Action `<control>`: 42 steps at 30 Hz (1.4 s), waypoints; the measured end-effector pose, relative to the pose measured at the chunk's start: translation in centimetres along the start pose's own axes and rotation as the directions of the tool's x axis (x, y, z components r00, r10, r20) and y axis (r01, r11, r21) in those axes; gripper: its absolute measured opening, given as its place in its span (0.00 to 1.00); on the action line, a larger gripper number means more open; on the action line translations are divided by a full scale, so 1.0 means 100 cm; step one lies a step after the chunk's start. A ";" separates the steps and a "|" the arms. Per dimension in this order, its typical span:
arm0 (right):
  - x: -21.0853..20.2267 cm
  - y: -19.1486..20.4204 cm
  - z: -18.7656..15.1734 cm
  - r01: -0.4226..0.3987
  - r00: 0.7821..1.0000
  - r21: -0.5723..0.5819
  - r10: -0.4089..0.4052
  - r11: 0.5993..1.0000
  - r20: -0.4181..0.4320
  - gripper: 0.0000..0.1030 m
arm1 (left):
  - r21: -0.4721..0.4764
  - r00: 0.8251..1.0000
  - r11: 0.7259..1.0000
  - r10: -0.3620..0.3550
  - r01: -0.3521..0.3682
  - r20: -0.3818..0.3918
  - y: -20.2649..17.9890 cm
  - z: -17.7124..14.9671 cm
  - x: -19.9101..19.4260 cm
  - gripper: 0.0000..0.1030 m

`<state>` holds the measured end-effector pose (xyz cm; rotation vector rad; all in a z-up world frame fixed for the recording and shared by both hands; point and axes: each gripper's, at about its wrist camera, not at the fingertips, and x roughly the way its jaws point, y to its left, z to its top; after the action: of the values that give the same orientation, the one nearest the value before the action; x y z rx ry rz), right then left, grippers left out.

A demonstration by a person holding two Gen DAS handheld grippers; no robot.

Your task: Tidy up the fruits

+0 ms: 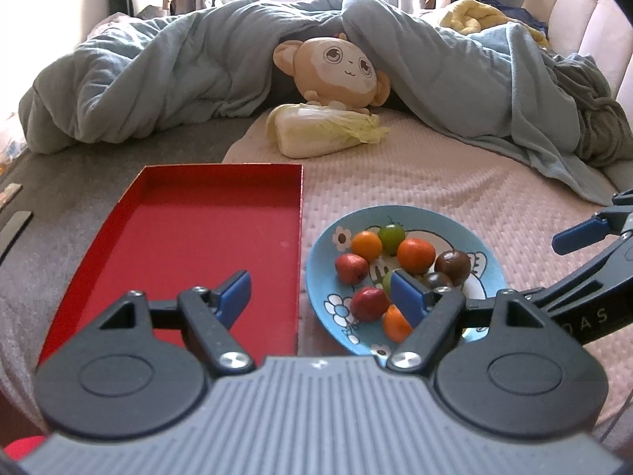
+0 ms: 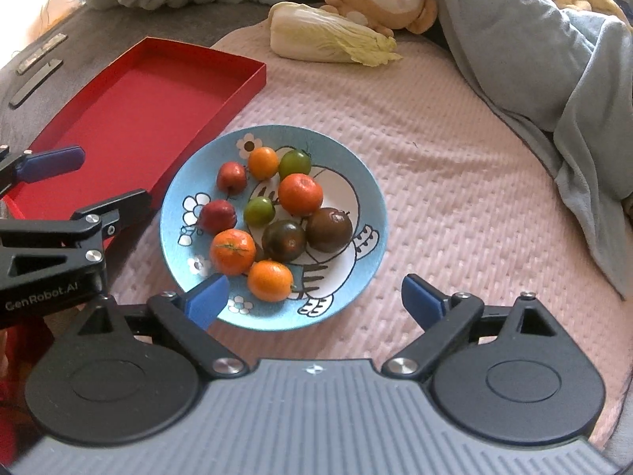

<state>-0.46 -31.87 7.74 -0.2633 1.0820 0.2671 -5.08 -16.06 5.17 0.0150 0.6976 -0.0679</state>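
Bed [image 2: 455, 150] under a pink textured cover, with a rumpled grey-blue duvet [image 1: 158, 79] heaped at the far side. Red shallow box [image 2: 130, 111], nothing inside, lying left of a blue cartoon plate [image 2: 356, 182]. Heaped on that plate: nine small fruits [image 2: 299, 194], orange, red, green and dark brown. Left gripper [image 1: 320, 291] held low over the box's right edge and the plate, jaws wide apart, gripping nothing. Right gripper [image 2: 314, 299] above the plate's near rim, jaws spread wide, also gripping nothing.
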 end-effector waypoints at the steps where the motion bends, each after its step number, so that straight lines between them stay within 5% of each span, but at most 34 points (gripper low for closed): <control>1: -0.001 0.000 -0.001 0.000 1.000 0.001 0.000 1.000 -0.001 0.94 | 0.003 1.000 1.000 -0.004 0.004 -0.001 0.000 0.000 -0.001 0.77; 42: -0.010 0.019 -0.045 -0.064 0.981 -0.205 0.024 0.977 -0.195 0.98 | 0.108 0.991 0.992 -0.050 0.064 -0.121 -0.034 -0.039 -0.007 0.77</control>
<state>-5.26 -31.68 6.48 -0.4621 1.2522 0.4037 -8.36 -19.27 2.65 0.1074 0.8120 -0.1621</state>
